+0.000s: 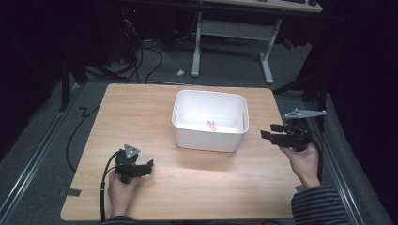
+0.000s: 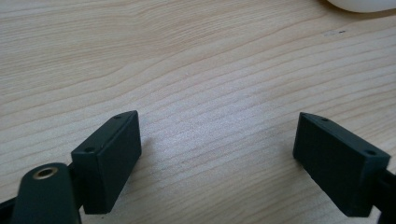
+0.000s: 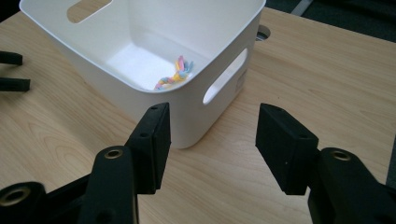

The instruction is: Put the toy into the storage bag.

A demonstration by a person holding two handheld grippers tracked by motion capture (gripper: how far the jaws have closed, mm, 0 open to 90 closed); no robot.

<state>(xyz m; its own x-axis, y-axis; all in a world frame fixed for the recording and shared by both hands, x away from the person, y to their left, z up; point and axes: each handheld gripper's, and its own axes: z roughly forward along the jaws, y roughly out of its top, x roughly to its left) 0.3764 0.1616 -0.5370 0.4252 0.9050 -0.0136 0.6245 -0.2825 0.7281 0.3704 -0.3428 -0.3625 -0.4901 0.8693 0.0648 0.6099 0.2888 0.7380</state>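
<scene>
A white plastic bin point(image 1: 209, 123) with cut-out handles stood at the middle of the wooden tabletop point(image 1: 141, 108), slightly toward the far side, as I watched from the high view. Inside it, on the bin floor near its right wall, lay a small multicoloured twisted item point(image 3: 175, 76) in pink, yellow and blue; I could not tell exactly what it was.

My left gripper point(image 1: 149, 165) rested low over the near left part of the tabletop, held in the left hand point(image 1: 121, 190), well apart from the bin. In the left gripper view its jaws stood wide apart with nothing between them but bare wood grain, and the bin's rounded corner point(image 2: 362, 4) showed at the far right edge.

My right gripper point(image 1: 267, 132) was held in the right hand point(image 1: 305, 161) just beside the bin's right wall, above the tabletop's right edge, pointing left. In the right gripper view its jaws were also parted and held nothing, aimed at the bin's near corner and its handle slot point(image 3: 224, 77). A striped sleeve point(image 1: 319, 206) showed at the near right.
</scene>
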